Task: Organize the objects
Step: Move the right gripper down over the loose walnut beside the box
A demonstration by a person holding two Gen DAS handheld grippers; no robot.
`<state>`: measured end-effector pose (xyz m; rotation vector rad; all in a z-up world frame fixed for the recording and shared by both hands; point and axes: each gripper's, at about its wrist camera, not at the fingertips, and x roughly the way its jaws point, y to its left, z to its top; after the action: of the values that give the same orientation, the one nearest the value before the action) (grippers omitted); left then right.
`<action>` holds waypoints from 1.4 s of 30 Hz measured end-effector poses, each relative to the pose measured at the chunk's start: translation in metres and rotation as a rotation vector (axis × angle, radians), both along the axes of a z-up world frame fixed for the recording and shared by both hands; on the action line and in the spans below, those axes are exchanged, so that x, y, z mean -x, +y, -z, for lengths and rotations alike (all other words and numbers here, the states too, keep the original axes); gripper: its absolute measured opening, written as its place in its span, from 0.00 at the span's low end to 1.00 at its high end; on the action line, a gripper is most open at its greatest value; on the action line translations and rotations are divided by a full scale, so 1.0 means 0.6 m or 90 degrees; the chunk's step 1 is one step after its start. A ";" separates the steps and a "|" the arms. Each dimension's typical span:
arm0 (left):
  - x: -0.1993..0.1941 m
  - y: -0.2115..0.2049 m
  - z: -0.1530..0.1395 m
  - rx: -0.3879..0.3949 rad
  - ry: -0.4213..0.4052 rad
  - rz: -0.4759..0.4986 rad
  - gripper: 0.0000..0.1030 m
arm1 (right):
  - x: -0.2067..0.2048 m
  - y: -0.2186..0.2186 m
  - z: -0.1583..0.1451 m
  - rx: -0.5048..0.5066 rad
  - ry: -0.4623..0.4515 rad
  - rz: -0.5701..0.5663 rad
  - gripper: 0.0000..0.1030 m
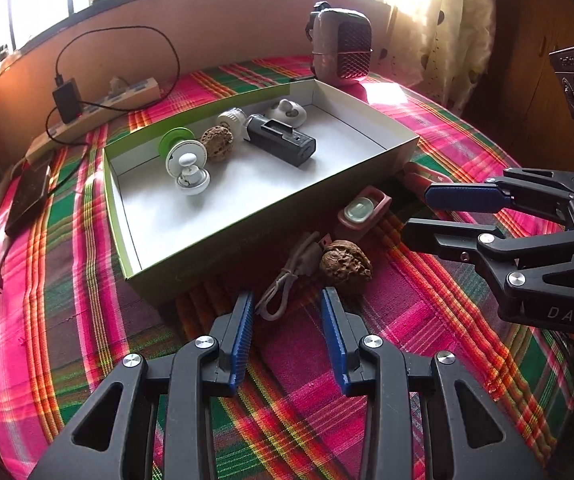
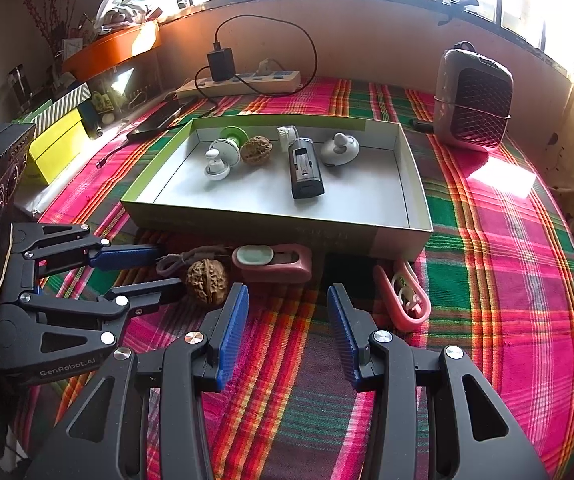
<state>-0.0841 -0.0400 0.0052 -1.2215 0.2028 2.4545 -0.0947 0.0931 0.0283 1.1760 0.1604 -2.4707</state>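
Note:
A shallow green-sided box (image 1: 271, 216) (image 2: 279, 226) holds a walnut (image 1: 217, 143), a black device (image 1: 281, 140), white round gadgets (image 1: 189, 168) and a green-rimmed disc (image 1: 175, 139). In front of the box on the plaid cloth lie a second walnut (image 1: 345, 265) (image 2: 207, 281), a grey cable (image 1: 287, 280), a pink case (image 1: 363, 210) (image 2: 275, 263) and a pink clip holder (image 2: 405, 296). My left gripper (image 1: 287, 300) (image 2: 167, 276) is open and empty, just short of the cable and walnut. My right gripper (image 2: 287, 300) (image 1: 419, 212) is open and empty, near the pink case.
A small heater (image 1: 341, 50) (image 2: 473, 106) stands behind the box. A power strip with a black charger (image 1: 99, 106) (image 2: 239, 80) lies at the back left, a dark phone (image 1: 29, 196) left of the box. Yellow and striped boxes (image 2: 59, 140) sit at the left edge.

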 end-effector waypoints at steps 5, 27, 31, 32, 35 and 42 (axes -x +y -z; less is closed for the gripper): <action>-0.005 -0.006 0.001 -0.009 0.000 -0.004 0.31 | -0.007 -0.020 0.003 0.000 -0.002 -0.035 0.41; -0.008 -0.044 0.001 -0.033 -0.006 -0.025 0.31 | 0.009 -0.081 0.031 -0.006 -0.029 -0.082 0.41; -0.007 -0.042 0.001 -0.031 -0.006 -0.019 0.31 | 0.008 -0.081 0.031 -0.006 -0.026 -0.081 0.36; -0.006 -0.042 0.002 -0.030 -0.005 -0.017 0.31 | 0.008 -0.081 0.031 -0.007 -0.027 -0.080 0.34; -0.006 -0.041 0.001 -0.026 -0.005 -0.014 0.31 | 0.009 -0.080 0.034 -0.005 -0.030 -0.079 0.30; -0.002 -0.036 0.002 -0.019 -0.004 -0.008 0.31 | 0.006 -0.072 0.034 -0.006 -0.024 -0.074 0.29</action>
<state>-0.0828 -0.0614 0.0042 -1.2204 0.1556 2.4560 -0.0984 0.0496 0.0079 1.1813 0.2238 -2.3488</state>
